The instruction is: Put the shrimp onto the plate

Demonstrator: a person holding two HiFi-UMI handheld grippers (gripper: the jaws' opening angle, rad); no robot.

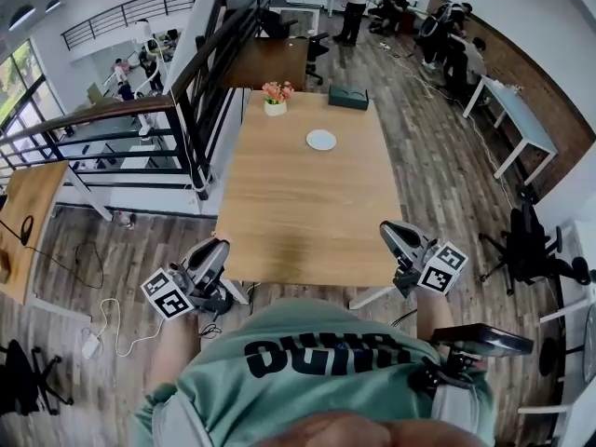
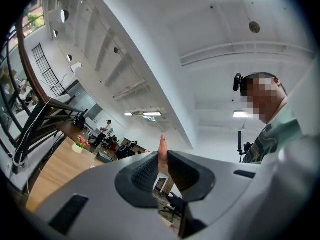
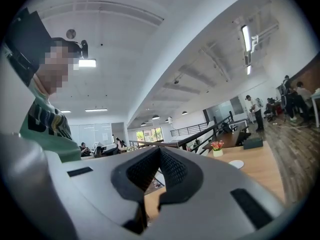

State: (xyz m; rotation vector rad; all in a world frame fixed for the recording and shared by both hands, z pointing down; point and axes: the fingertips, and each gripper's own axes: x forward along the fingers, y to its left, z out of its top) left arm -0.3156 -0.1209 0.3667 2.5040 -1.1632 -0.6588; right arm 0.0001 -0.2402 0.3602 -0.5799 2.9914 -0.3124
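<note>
A small pink-orange shrimp (image 2: 161, 146) stands pinched between the pads of my left gripper (image 2: 163, 160), its tip poking out above them. In the head view the left gripper (image 1: 214, 250) hangs off the near left corner of the wooden table (image 1: 298, 212), and the shrimp is too small to make out there. My right gripper (image 1: 391, 233) is by the near right corner, its pads closed together with nothing between them (image 3: 159, 149). The white plate (image 1: 321, 140) lies far up the table, well away from both grippers; it also shows small in the right gripper view (image 3: 236, 164).
A pot of pink flowers (image 1: 276, 99) and a dark box (image 1: 348, 98) stand at the table's far end. A black railing (image 1: 186, 110) runs along the left. Office chairs (image 1: 526, 250) and white desks (image 1: 521, 119) stand at the right, with people at the far back.
</note>
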